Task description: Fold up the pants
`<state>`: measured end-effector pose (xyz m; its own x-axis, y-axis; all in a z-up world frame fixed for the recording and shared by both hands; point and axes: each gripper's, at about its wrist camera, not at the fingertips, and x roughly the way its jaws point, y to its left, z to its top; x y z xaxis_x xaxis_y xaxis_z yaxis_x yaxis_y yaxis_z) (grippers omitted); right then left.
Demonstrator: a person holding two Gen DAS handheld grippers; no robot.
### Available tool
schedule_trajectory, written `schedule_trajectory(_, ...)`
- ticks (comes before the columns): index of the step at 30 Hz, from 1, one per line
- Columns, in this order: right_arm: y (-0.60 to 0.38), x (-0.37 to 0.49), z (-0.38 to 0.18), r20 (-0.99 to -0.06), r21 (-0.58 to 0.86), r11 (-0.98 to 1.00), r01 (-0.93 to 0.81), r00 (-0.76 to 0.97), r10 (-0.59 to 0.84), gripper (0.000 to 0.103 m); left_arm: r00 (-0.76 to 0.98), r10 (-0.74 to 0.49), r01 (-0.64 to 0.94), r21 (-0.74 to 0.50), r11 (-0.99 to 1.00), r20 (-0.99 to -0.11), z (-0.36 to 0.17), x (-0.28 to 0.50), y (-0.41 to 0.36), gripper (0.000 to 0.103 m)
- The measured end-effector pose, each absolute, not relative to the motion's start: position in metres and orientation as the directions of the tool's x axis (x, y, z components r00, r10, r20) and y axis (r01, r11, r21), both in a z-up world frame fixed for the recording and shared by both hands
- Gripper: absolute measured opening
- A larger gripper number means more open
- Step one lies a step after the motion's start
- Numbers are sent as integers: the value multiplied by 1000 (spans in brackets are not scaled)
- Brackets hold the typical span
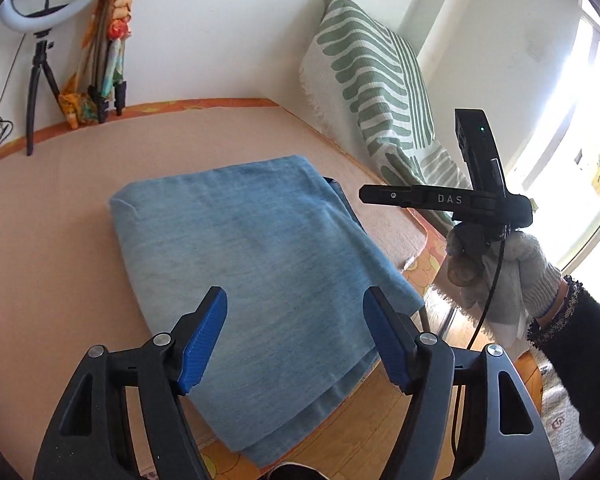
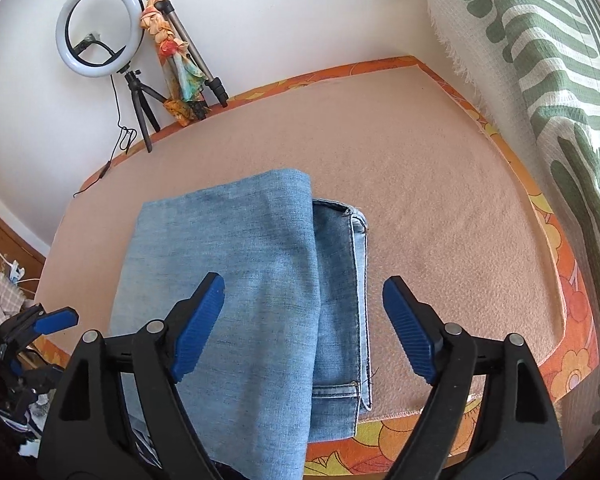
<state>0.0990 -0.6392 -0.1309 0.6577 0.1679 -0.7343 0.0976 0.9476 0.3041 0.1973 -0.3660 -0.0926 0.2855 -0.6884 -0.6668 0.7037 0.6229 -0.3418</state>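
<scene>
Light-blue denim pants (image 1: 252, 240) lie folded into a thick rectangle on a peach mat (image 1: 60, 240). In the right wrist view the pants (image 2: 236, 248) show a top layer folded over, with the waistband and seam layers sticking out on the right. My left gripper (image 1: 296, 294) hovers open above the near part of the fold, nothing between its blue pads. My right gripper (image 2: 304, 281) is open too, above the right side of the pants. A gloved hand (image 1: 512, 264) carries the right gripper off the mat's right edge.
A ring light on a tripod (image 2: 100, 28) and a scarf-wrapped tripod (image 2: 180, 60) stand at the far wall. A green-striped blanket (image 2: 540, 60) hangs at the right. An orange floral cloth (image 2: 560, 320) borders the mat. Clutter (image 2: 8, 292) lies at the left.
</scene>
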Motion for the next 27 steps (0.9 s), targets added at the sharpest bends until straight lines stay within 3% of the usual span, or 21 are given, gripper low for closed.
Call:
schedule_trajectory(2,-641,102,-135,-732,330,939,100,655,188,94,286,-687,667,-376,643,-668,-99,209,-357,71)
schedule_trajectory(7,-634,114,-146,-757,289,954,84,629,174,99,276,-676,559,-458,691,-683,-118,240,-334,71)
schedule_trajectory(14,-640,128,-175,-816,256,964,78,553,172,99,217,-663,471,-518,714,-716,-148,267,-328,71)
schedule_trajectory(27,-672,137,-204,-708,517,856,19,572,415,100,131,-689,393,-600,697,-713,-179,284,-335,71)
